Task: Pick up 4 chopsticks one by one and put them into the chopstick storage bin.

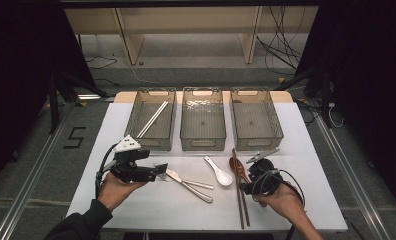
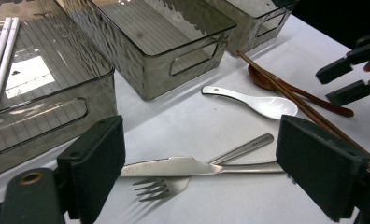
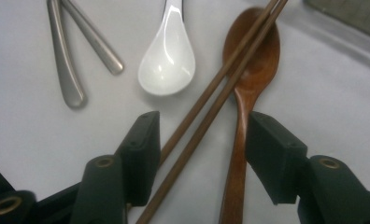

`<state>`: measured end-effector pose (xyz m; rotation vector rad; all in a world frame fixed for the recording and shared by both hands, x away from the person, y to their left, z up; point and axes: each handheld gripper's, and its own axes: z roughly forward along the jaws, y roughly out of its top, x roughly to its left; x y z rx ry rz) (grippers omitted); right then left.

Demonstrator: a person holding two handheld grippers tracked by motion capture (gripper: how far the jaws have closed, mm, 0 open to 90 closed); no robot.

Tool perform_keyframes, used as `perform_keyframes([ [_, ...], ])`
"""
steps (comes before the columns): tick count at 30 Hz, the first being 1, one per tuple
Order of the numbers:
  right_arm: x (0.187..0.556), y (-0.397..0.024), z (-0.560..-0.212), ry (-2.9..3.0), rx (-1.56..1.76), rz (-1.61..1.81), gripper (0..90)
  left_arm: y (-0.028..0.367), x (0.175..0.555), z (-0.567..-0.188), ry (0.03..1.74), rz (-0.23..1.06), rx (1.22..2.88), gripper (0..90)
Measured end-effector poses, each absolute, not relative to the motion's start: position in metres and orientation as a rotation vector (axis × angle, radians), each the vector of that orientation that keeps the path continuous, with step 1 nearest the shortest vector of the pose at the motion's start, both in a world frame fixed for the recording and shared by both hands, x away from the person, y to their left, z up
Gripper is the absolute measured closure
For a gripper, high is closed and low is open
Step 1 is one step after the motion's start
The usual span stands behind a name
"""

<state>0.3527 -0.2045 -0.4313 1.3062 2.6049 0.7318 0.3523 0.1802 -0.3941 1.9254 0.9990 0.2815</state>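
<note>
My left gripper [image 1: 160,171] [image 2: 199,172] stands open low over the table, its jaws on either side of a steel knife [image 2: 174,166] lying crossed over a steel fork [image 2: 164,186]. My right gripper [image 1: 243,186] [image 3: 206,154] is open too. Between its jaws lie a pair of brown chopsticks [image 3: 211,102] and the handle of a wooden spoon [image 3: 253,51]; the pads are close but not pressing. A white ceramic spoon [image 1: 220,172] [image 3: 168,56] lies between the two sets of cutlery.
Three smoky clear baskets stand in a row at the back: the left basket [image 1: 136,131] holds white chopsticks [image 1: 153,119], while the middle [image 1: 203,142] and right basket [image 1: 258,142] hold nothing. The white table [image 1: 186,210] has bare room in front.
</note>
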Motion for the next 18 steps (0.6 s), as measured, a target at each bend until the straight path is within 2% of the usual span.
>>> perform_keyframes([
  [10,0.36,-0.198,-0.44,2.675,1.338,0.646,59.0,0.183,0.347,-0.39,0.928,0.381,1.904,15.5],
  [18,0.356,-0.194,-0.446,2.705,1.338,0.595,63.4,0.183,0.347,-0.393,0.929,0.375,1.901,15.5],
])
